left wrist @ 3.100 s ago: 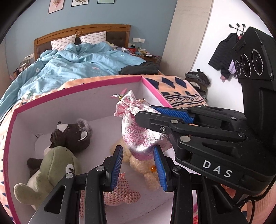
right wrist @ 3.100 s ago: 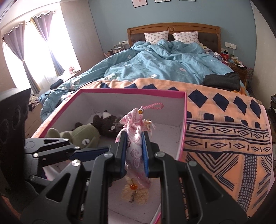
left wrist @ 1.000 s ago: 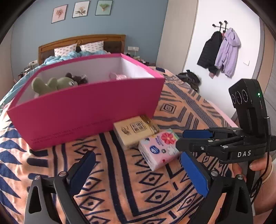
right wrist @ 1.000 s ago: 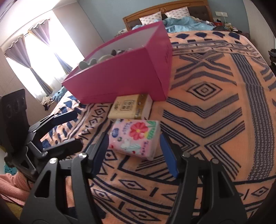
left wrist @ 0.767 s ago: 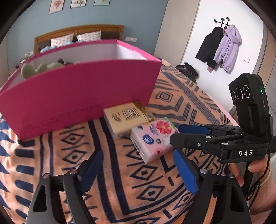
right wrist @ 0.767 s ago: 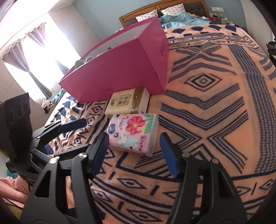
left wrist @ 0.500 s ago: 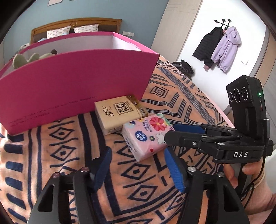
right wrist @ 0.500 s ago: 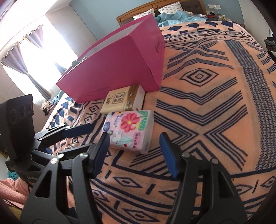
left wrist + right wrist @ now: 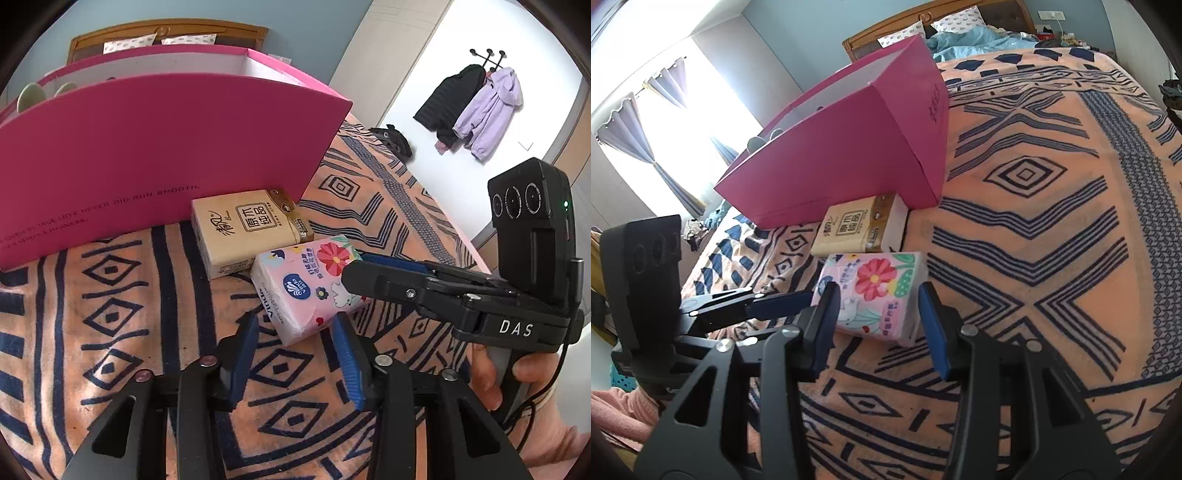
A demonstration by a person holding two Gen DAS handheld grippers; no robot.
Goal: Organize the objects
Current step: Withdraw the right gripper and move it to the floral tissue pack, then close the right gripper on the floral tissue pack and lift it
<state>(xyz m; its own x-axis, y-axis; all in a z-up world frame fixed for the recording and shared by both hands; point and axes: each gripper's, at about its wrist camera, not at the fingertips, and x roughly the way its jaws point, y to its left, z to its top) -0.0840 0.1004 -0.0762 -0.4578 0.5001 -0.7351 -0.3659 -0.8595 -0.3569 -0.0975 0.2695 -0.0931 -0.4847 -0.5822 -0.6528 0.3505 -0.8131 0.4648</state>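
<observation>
Two grippers, left gripper [image 9: 295,349] and right gripper [image 9: 879,319], stood jaws apart around one floral tissue pack [image 9: 873,291] on the patterned blanket [image 9: 1052,229]. Closing together risked crushing or tugging its soft wrap. Beyond lay one tan tissue pack [image 9: 858,225], touching one pink box [image 9: 849,158].

Tissue packs: two, a pink floral pack [image 9: 308,286] [image 9: 875,291] and a tan pack [image 9: 246,229] [image 9: 862,226], lying side by side on the blanket.
Storage boxes: one, a magenta box [image 9: 155,147] [image 9: 849,162] standing just behind the tan pack.
Blankets: one, orange with navy patterns [image 9: 110,325] [image 9: 1052,221].
Grippers: two, the left gripper [image 9: 297,360] [image 9: 775,304] and the right gripper [image 9: 882,325] [image 9: 384,273].
Jackets on the wall hooks: two, one black jacket [image 9: 452,101] and one lilac jacket [image 9: 491,110].
Pillows at the headboard: two [image 9: 960,18].
</observation>
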